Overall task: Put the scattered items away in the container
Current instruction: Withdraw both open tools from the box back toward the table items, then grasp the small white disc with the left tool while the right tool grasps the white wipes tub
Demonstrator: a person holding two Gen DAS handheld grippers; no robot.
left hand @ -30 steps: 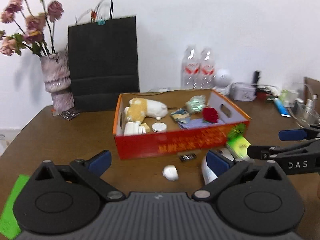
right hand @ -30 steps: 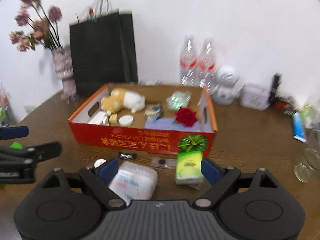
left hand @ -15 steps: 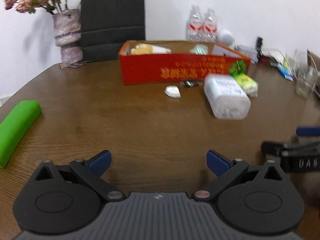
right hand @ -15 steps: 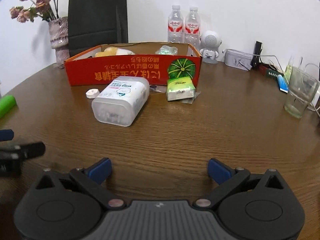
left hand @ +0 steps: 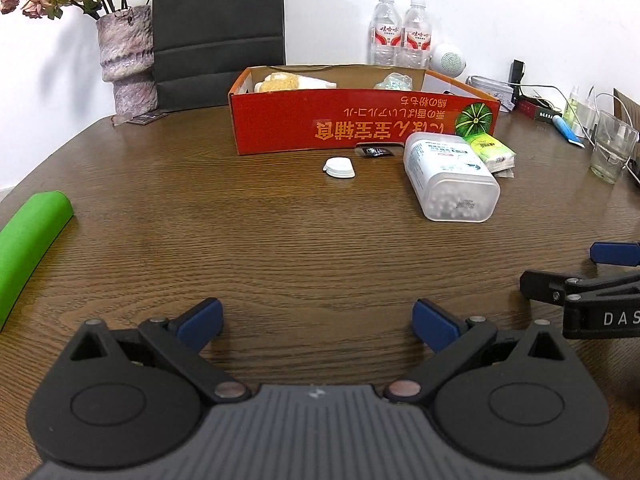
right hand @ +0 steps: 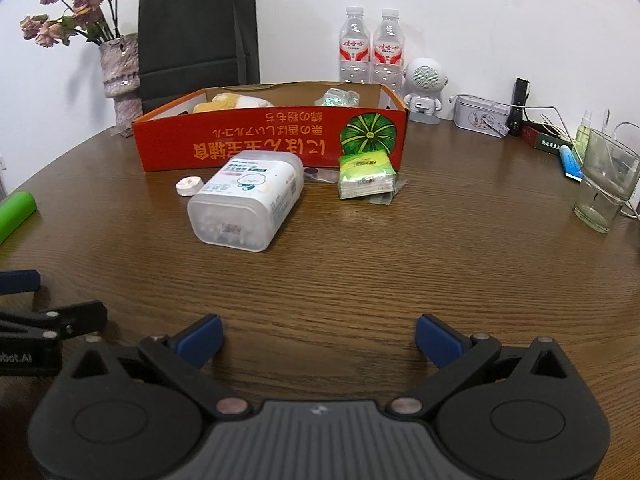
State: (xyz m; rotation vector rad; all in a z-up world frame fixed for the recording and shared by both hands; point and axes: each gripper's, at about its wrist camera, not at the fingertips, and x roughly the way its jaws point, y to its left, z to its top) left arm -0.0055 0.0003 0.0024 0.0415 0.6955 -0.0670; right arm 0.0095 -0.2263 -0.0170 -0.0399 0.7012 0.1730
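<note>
Both grippers sit low over the near part of the brown wooden table (left hand: 280,240), well short of the items. The left gripper (left hand: 318,316) has its jaws wide apart, with only bare table between the blue pads. The right gripper (right hand: 318,334) has just been opening its jaws; they now stand fully apart, with nothing between them. In the left wrist view the right gripper shows at the right edge, jaws apart.

The container, a red cardboard box (right hand: 272,140) with a pumpkin picture on its front wall, stands at the far middle of the table. Inside it a yellow-and-white plush toy (right hand: 232,102) and a crinkled clear packet (right hand: 338,98) show above the rim.

Outside the box, on the table in front of it:
- a translucent plastic tub (right hand: 246,196) of small white pellets, lying on its side, just in front of the box;
- a green tissue pack (right hand: 366,174), right of the tub, close to the box's front wall;
- a small white cap (right hand: 189,186), left of the tub;
- a small black sachet (left hand: 374,151) against the box's front wall.

Behind the box stand a black paper bag (right hand: 196,40), a vase of dried roses (right hand: 120,76) and two water bottles (right hand: 372,48). A drinking glass (right hand: 606,184) is at the right.
</note>
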